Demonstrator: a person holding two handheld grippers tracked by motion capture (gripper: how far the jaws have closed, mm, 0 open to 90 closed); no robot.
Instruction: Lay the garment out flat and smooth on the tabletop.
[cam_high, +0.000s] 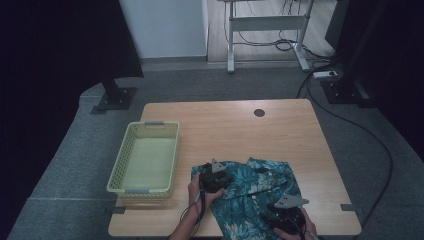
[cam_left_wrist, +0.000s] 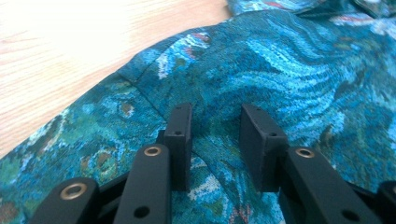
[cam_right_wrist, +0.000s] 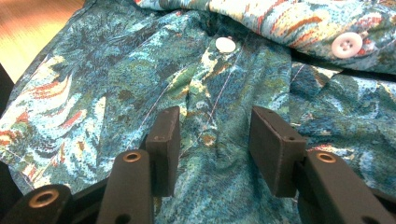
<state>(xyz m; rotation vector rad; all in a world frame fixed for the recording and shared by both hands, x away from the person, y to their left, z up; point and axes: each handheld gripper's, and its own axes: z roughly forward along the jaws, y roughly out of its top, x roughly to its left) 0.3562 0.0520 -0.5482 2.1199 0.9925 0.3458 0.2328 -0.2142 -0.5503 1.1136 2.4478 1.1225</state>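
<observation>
a person is working at a pale wooden table (cam_high: 280, 130) with a hand-held gripper in each hand, seen from above. going left to right: a pale yellow-green plastic basket (cam_high: 116, 172) is sitting at the table's left side with nothing in it. just to its right, a teal patterned button-up shirt (cam_high: 255, 192) is lying crumpled at the near edge of the table, its longer side running from the middle of the table's near half toward the near right corner.

the left gripper (cam_high: 214, 179) is resting over the shirt's left part, the end nearest the basket. in the left gripper view its jaws are standing apart with a narrow gap, tips down on the shirt (cam_left_wrist: 289, 74), a low ridge of cloth rising between them but not yet pinched.

the right gripper (cam_high: 287, 215) is sitting over the shirt's near right part, well apart from the basket. in the right gripper view its jaws are standing wider apart, and a raised fold of the button strip is lying straight ahead between them, with two white buttons (cam_right_wrist: 346, 45) beyond.

the cloth is lying directly under and ahead of both pairs of jaws, so each looks ready to close on its fold. the left hand is the nearer one to the basket.
</observation>
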